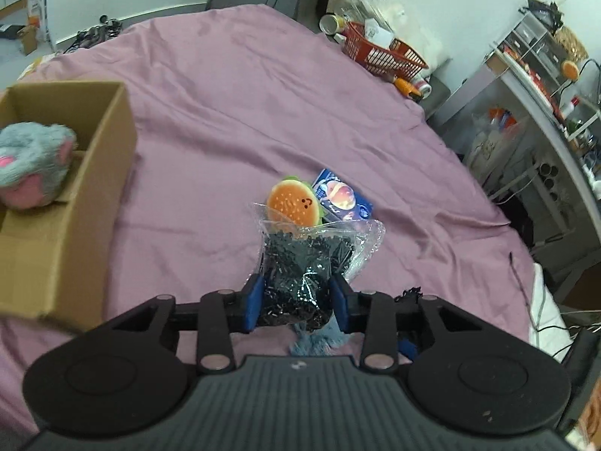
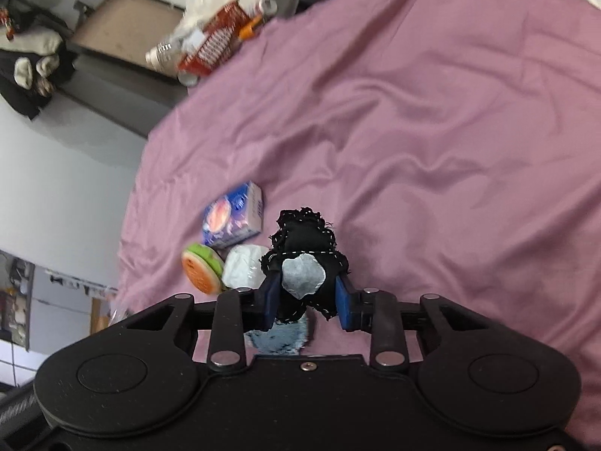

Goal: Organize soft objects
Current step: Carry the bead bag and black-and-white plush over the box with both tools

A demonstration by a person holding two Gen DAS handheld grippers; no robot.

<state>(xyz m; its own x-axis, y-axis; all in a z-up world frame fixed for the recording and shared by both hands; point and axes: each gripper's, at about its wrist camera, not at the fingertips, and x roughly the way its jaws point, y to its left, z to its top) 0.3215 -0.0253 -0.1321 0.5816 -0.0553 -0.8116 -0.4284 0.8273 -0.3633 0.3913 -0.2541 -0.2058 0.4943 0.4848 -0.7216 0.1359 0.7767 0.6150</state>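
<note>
My left gripper (image 1: 295,300) is shut on a clear plastic bag of black shredded filler (image 1: 300,263), held above the purple bedsheet (image 1: 244,112). Beyond it lie a burger plush (image 1: 293,203) and a blue tissue pack (image 1: 343,197). A cardboard box (image 1: 75,195) at the left holds a grey and pink plush (image 1: 32,161). My right gripper (image 2: 308,300) is shut on a black stitched fabric toy with a white heart patch (image 2: 304,263). To its left lie the burger plush (image 2: 201,270), a white crinkled packet (image 2: 244,270) and the tissue pack (image 2: 234,216). A blue fuzzy item (image 2: 278,338) lies under the right gripper.
A red basket (image 1: 383,50) with bottles and clutter sits at the bed's far edge. Shelves (image 1: 544,86) with many items stand at the right. The red basket and a bottle (image 2: 165,52) also show beyond the bed in the right wrist view.
</note>
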